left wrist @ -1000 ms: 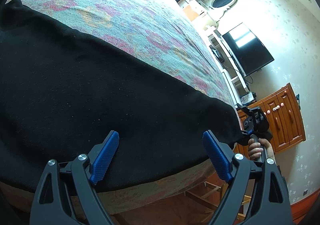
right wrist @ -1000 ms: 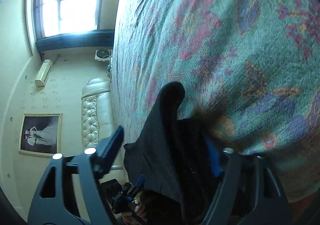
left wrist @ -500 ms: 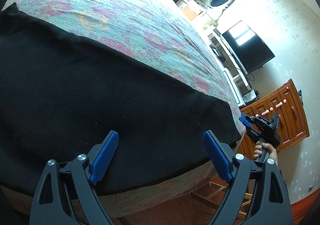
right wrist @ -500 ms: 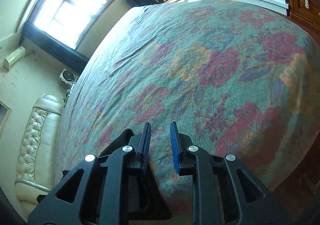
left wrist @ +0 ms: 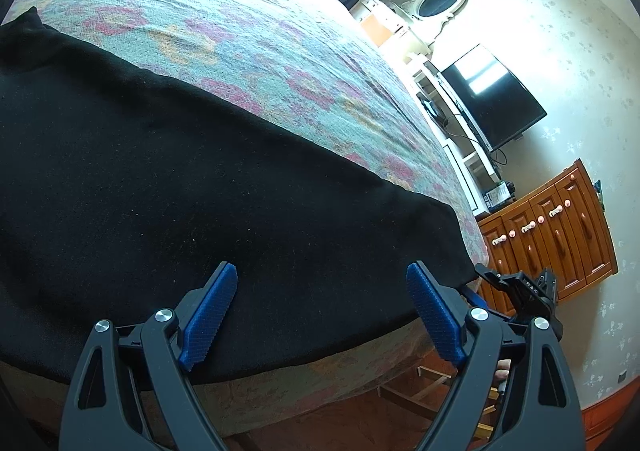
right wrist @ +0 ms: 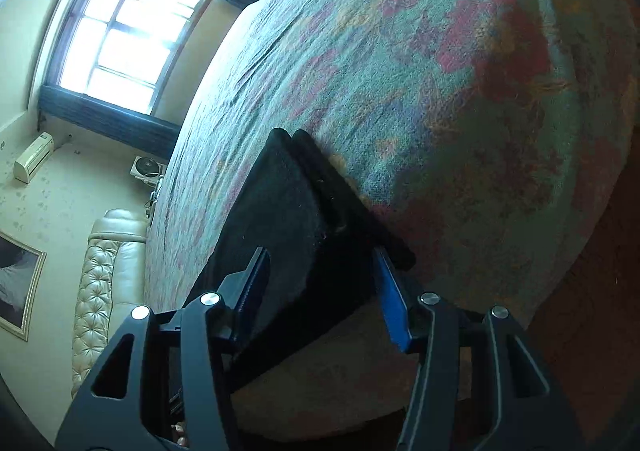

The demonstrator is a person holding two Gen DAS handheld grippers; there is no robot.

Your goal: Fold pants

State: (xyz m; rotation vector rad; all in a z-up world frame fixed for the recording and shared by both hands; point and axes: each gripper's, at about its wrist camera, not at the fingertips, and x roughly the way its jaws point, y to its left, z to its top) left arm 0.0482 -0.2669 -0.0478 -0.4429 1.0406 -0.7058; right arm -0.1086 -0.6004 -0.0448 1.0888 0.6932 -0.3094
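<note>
Black, soft knit pants [left wrist: 200, 179] lie flat along the floral bed's [left wrist: 280, 51] near edge, limp and light. Left tool [left wrist: 322, 313] gapes empty; right tool [right wrist: 320, 291] opening astride the doubled corner, best pinched there.

A wide bed [left wrist: 280, 51] is covered by a teal spread patterned with red and orange flowers. Black pants [left wrist: 200, 191] are laid flat along its near edge, directly ahead of the tool, stretched from side to side. In the right wrist view, a folded end of the pants [right wrist: 296, 219] is seen on the bed [right wrist: 440, 91] near its corner.
</note>
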